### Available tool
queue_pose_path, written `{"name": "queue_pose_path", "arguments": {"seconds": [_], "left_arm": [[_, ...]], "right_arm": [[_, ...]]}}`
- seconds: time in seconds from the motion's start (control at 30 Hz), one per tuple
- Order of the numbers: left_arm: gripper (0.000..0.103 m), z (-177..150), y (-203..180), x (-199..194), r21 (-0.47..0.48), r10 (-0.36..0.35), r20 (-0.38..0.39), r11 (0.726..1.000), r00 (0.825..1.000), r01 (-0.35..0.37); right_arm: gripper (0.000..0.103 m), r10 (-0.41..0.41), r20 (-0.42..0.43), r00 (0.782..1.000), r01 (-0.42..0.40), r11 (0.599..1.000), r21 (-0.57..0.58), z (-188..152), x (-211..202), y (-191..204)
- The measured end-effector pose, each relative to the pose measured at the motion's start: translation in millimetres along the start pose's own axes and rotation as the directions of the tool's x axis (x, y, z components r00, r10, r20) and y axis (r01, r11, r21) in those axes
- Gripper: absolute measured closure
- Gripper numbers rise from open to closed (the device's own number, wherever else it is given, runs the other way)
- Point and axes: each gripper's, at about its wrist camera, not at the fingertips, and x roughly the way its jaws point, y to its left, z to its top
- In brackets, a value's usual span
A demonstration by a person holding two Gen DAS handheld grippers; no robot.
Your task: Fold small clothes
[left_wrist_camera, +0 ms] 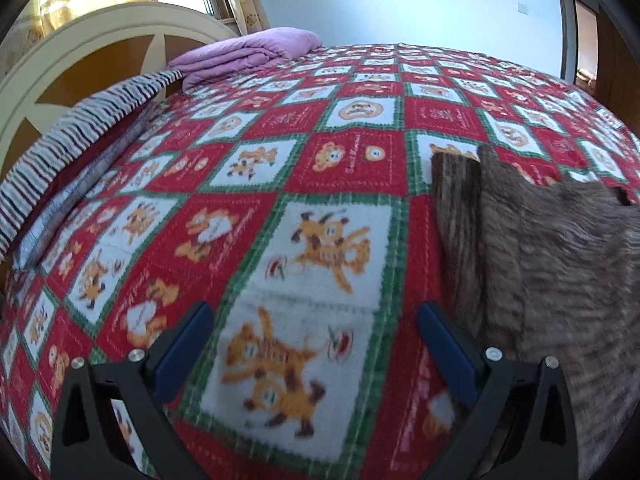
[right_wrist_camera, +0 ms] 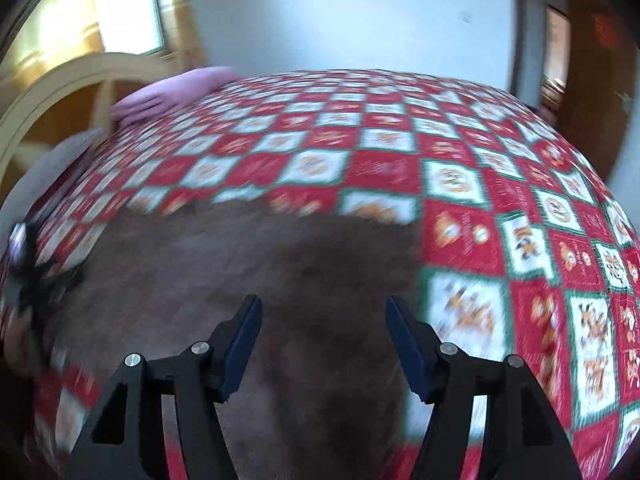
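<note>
A brown striped knit garment (left_wrist_camera: 540,256) lies on the bed at the right of the left wrist view, one edge folded up. My left gripper (left_wrist_camera: 316,316) is open and empty above the blanket, just left of the garment. In the right wrist view the same garment (right_wrist_camera: 240,264) is a blurred brown patch under my right gripper (right_wrist_camera: 324,312), which is open and empty above it. The other gripper (right_wrist_camera: 24,276) shows as a dark blur at the garment's left edge.
A red, white and green checked blanket with bear prints (left_wrist_camera: 352,160) covers the bed. A folded purple quilt (left_wrist_camera: 248,56) and a striped pillow (left_wrist_camera: 80,132) lie by the cream headboard (left_wrist_camera: 80,40). A wooden door (right_wrist_camera: 592,80) stands at the far right.
</note>
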Motion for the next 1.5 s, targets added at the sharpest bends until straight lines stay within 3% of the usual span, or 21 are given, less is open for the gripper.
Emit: {"name": "queue_pose_path", "arguments": {"seconds": [0.13, 0.2, 0.23, 0.33, 0.43, 0.53, 0.6, 0.67, 0.77, 1.07, 1.13, 1.27, 1.5], "left_arm": [[0.0, -20.1, 6.1, -11.2, 0.011, -0.035, -0.052, 0.999, 0.998, 0.035], [0.0, -28.1, 7.9, -19.2, 0.033, -0.032, -0.05, 0.999, 0.998, 0.033], [0.0, -32.0, 7.8, -22.5, 0.052, -0.032, -0.047, 0.998, 0.998, 0.034], [0.0, -36.4, 12.6, -26.9, 0.052, -0.05, -0.04, 0.997, 0.998, 0.052], [0.0, -35.8, 15.3, -26.0, 0.036, -0.064, -0.046, 0.997, 0.997, 0.065], [0.0, -39.3, 7.6, -29.4, 0.078, -0.011, -0.034, 0.997, 0.999, 0.014], [0.0, -42.8, 2.0, -33.3, 0.117, 0.027, -0.018, 0.993, 0.999, -0.025], [0.0, -47.6, -3.4, -37.6, 0.156, 0.058, 0.0, 0.986, 0.998, -0.057], [0.0, -53.2, -1.5, -42.5, 0.18, 0.068, 0.014, 0.981, 0.998, -0.069], [0.0, -58.9, 7.7, -48.9, 0.171, 0.036, 0.016, 0.984, 0.999, -0.038], [0.0, -61.0, 12.9, -51.2, 0.154, 0.004, 0.007, 0.988, 1.0, -0.005], [0.0, -56.9, 31.3, -52.3, 0.116, -0.083, -0.029, 0.99, 0.996, 0.086], [0.0, -20.9, 49.6, -42.4, 0.061, -0.086, -0.001, 0.994, 0.996, 0.086]], "right_arm": [[0.038, -0.017, -0.163, 0.987, 0.01, 0.999, -0.043, -59.0, 14.6, 14.8], [0.038, -0.038, -0.114, 0.993, 0.029, 0.996, -0.084, -74.4, 6.6, 20.8], [0.038, -0.033, -0.131, 0.991, 0.024, 0.998, -0.066, -75.6, 4.7, 20.1], [0.038, -0.063, -0.147, 0.987, 0.053, 0.996, -0.071, -66.7, -0.4, 26.3], [0.038, -0.029, -0.052, 0.998, 0.023, 0.994, -0.109, -49.2, -10.5, 46.4], [0.038, 0.011, 0.011, 1.0, -0.01, 0.992, -0.126, -35.0, -5.5, 67.1], [0.038, 0.038, -0.037, 0.999, -0.043, 0.99, -0.137, -32.8, 15.8, 80.0], [0.038, 0.041, -0.154, 0.987, -0.061, 0.99, -0.127, -43.5, 43.7, 89.0], [0.038, 0.005, -0.107, 0.994, -0.021, 0.989, -0.145, -54.6, 36.0, 98.9], [0.037, -0.031, -0.118, 0.993, 0.005, 0.978, -0.211, -55.9, 17.2, 121.6], [0.037, 0.027, -0.103, 0.994, -0.05, 0.973, -0.224, -54.6, 10.5, 138.4], [0.037, 0.071, -0.05, 0.996, -0.083, 0.94, -0.331, -48.6, 2.9, 184.6], [0.037, 0.069, -0.012, 0.998, -0.066, 0.875, -0.48, -47.2, 18.2, 255.9]]}}
